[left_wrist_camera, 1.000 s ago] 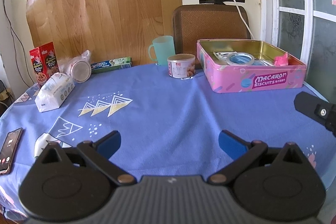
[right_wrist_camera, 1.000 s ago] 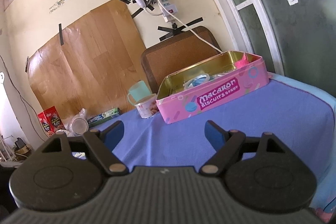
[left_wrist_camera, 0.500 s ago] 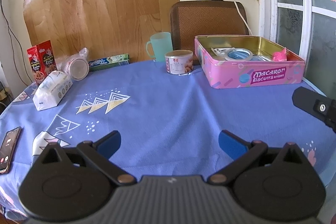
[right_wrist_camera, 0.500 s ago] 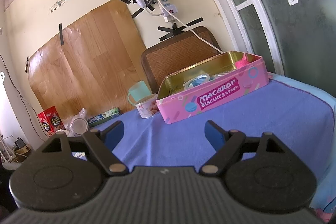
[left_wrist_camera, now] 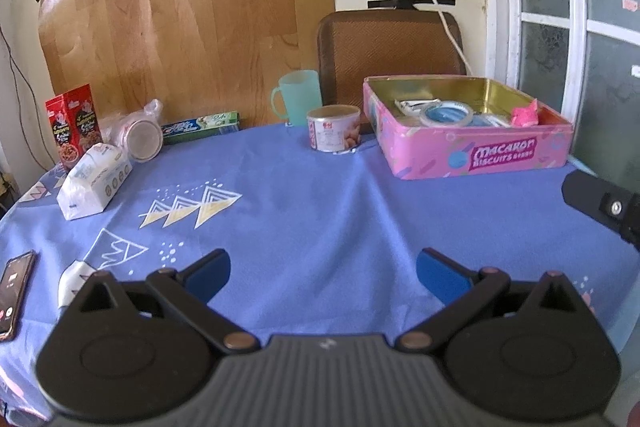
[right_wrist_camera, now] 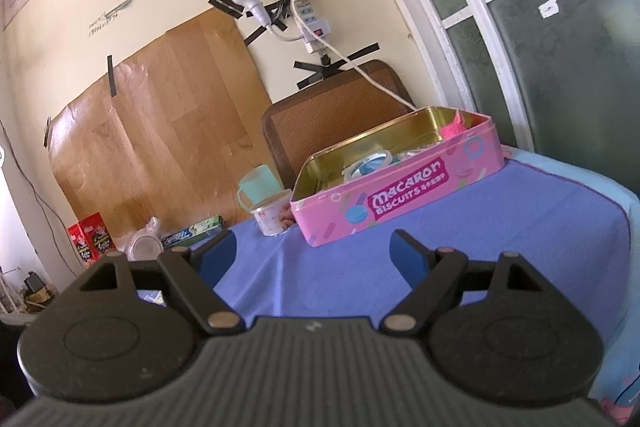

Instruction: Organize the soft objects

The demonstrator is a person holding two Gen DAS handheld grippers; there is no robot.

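An open pink biscuit tin [left_wrist_camera: 472, 155] [right_wrist_camera: 400, 199] stands at the back right of the blue tablecloth. Inside it lie a tape roll [left_wrist_camera: 446, 111] [right_wrist_camera: 370, 163], some packets and a crumpled pink soft thing [left_wrist_camera: 526, 113] [right_wrist_camera: 454, 127] in the far right corner. A white tissue pack [left_wrist_camera: 94, 181] lies at the left. My left gripper [left_wrist_camera: 322, 271] hangs open over the near middle of the cloth, nothing between its fingers. My right gripper [right_wrist_camera: 314, 253] is open too, low in front of the tin, and part of it shows at the right edge [left_wrist_camera: 600, 205] of the left wrist view.
Along the back stand a small can [left_wrist_camera: 334, 129] [right_wrist_camera: 274, 217], a teal mug [left_wrist_camera: 298, 97] [right_wrist_camera: 256, 185], a toothpaste box [left_wrist_camera: 200, 126], a bagged lid [left_wrist_camera: 140, 139] and a red box [left_wrist_camera: 74, 125]. A phone [left_wrist_camera: 14, 293] lies at the near left edge. A chair back [left_wrist_camera: 390, 47] rises behind the table.
The left wrist view has shifted slightly, dipping and then coming back up, with the tin staying at the back right. The right gripper has barely moved. Both stay open.
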